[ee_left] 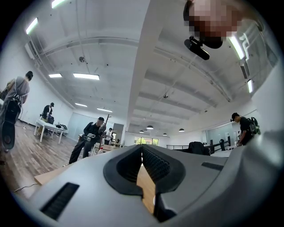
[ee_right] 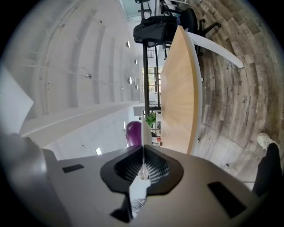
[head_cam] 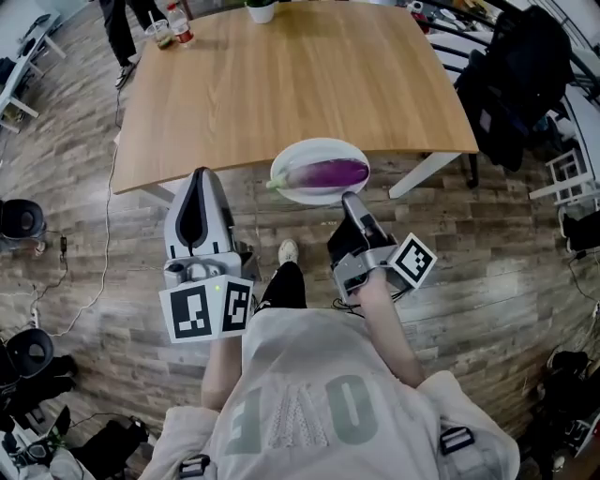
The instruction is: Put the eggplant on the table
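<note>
Right gripper [head_cam: 349, 198], clamped tight on the rim of the plate [head_cam: 302, 153] bearing the eggplant [head_cam: 330, 173], holds it at the table [head_cam: 281, 84] edge, left gripper [head_cam: 200, 174] closed, empty; next, probably, a level set-down further in.

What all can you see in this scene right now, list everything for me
table: one, light wood, middle of the room
plate: one, white, at the table's near edge
eggplant: one, purple, lying on the plate
potted plant: one, white pot, table's far edge
drinks: two, table's far left corner
bags: one heap, black, right of the table
chairs: two, black, floor at left
bystanders: several, dark clothes, far across the room
shoe: one, white, on the floor
left gripper: one, grey, shut and empty
right gripper: one, grey, shut on the plate's rim
</note>
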